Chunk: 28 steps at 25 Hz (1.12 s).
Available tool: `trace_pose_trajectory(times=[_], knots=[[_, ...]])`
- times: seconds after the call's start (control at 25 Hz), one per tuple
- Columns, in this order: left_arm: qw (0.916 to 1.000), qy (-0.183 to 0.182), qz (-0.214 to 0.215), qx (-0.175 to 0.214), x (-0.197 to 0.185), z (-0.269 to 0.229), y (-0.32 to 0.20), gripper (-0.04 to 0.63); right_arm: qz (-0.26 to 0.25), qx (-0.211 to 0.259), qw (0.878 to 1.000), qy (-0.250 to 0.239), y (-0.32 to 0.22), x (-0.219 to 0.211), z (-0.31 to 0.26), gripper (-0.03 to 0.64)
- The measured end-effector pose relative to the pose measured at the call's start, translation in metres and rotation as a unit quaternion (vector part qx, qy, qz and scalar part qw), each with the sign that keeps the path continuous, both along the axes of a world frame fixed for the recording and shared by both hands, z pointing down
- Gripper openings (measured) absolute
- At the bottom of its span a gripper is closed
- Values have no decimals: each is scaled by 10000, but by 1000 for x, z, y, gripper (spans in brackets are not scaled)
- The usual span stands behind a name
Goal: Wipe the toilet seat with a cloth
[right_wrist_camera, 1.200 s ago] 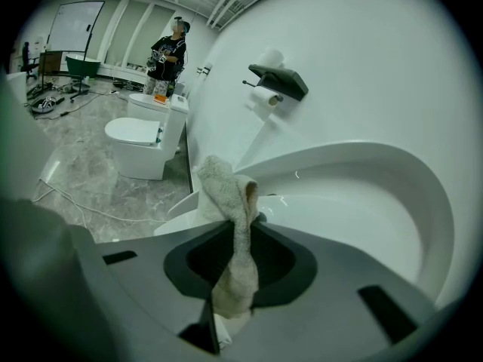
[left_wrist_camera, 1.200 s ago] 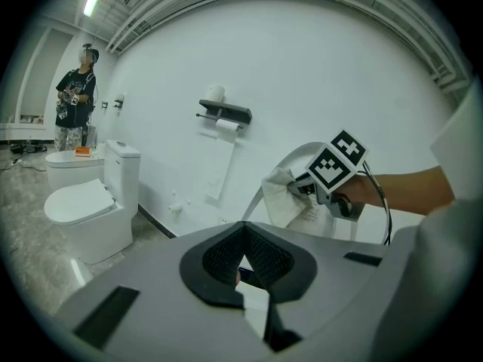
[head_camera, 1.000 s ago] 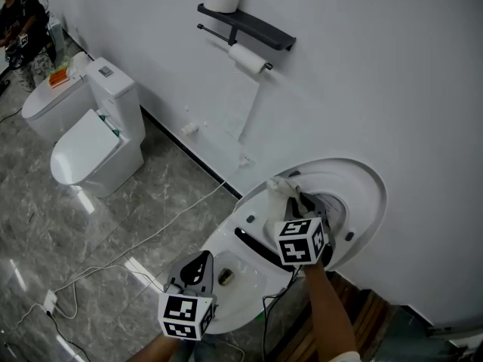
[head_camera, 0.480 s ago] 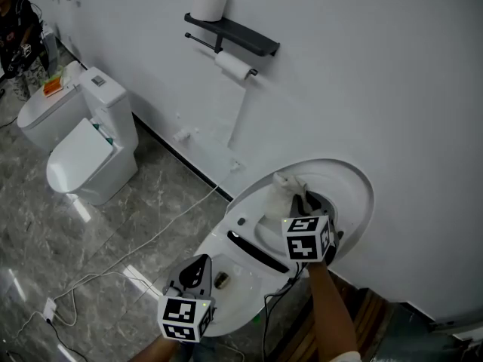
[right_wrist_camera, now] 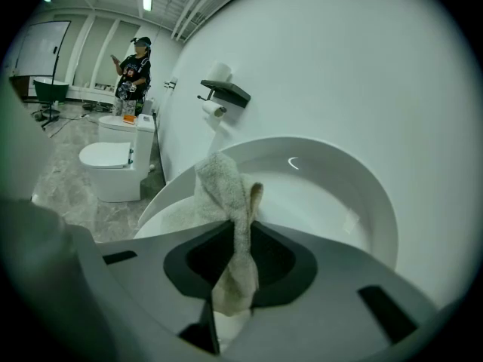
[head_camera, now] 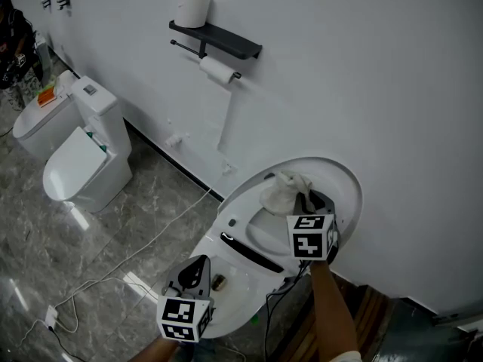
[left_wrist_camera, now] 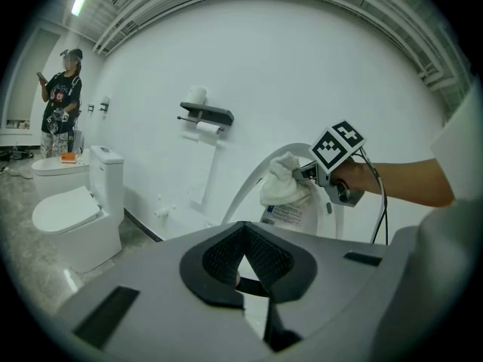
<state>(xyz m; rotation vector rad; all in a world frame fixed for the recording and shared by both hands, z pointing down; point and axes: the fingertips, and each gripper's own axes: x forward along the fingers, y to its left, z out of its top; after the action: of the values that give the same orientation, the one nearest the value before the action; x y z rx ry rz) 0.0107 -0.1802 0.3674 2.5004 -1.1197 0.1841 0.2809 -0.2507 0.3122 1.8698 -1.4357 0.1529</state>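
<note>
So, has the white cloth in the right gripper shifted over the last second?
Yes. The white cloth, held by the right gripper, has slid rightward from the raised white toilet lid's left rim towards its middle.

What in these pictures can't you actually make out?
- Where the cloth touches the raised lid: head view, the bunched cloth covers it.
- Print on the lid's label: left gripper view, too small, partly behind the cloth.
- The person: head view, cut off by the left edge.

Head view looks steeply down; both gripper views closely face the toilet lid (head_camera: 341, 181).
</note>
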Motion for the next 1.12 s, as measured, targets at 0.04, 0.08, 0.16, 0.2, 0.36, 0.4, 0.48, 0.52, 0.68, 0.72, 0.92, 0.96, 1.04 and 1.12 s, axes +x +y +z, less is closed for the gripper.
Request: trace_pose_trajectory(times=[0.04, 0.08, 0.16, 0.2, 0.36, 0.4, 0.48, 0.52, 0.68, 0.72, 0.92, 0.96, 1.04, 1.12], knots=[[10000, -7, 9, 3, 2, 0, 0, 0, 14, 23, 10000, -2, 1, 3, -2, 76], [10000, -12, 17, 5, 4, -1, 1, 0, 27, 47, 10000, -4, 3, 6, -3, 76], [10000, -19, 33, 4, 8, -1, 2, 0, 79, 97, 9999, -72, 7, 12, -5, 76], [10000, -22, 46, 4, 10, -1, 3, 0, 120, 122, 9998, -138, 10, 16, -5, 77], [9999, -39, 140, 18, 22, -2, 8, 0, 216, 211, 9990, -330, 20, 27, -9, 76], [9998, -44, 167, 22, 25, -3, 9, 0, 235, 227, 9987, -386, 22, 29, -9, 76], [9998, -54, 213, 29, 31, -4, 11, 0, 286, 270, 9980, -491, 26, 35, -10, 76], [9997, -60, 232, 37, 33, -4, 11, 0, 316, 295, 9977, -526, 28, 38, -11, 77], [9995, -89, 285, 57, 43, -6, 15, 0, 430, 359, 9958, -729, 38, 49, -13, 77], [9995, -99, 296, 61, 45, -6, 17, 0, 467, 379, 9949, -814, 41, 51, -13, 77], [9992, -130, 360, 75, 58, -7, 24, 0, 562, 470, 9911, -1114, 55, 63, -12, 77], [9992, -136, 369, 77, 60, -7, 25, 0, 578, 483, 9904, -1159, 58, 66, -12, 77], [9991, -148, 379, 78, 65, -7, 28, 0, 602, 506, 9894, -1217, 62, 71, -11, 77], [9991, -160, 390, 82, 69, -8, 31, 0, 611, 522, 9888, -1260, 65, 75, -9, 77]])
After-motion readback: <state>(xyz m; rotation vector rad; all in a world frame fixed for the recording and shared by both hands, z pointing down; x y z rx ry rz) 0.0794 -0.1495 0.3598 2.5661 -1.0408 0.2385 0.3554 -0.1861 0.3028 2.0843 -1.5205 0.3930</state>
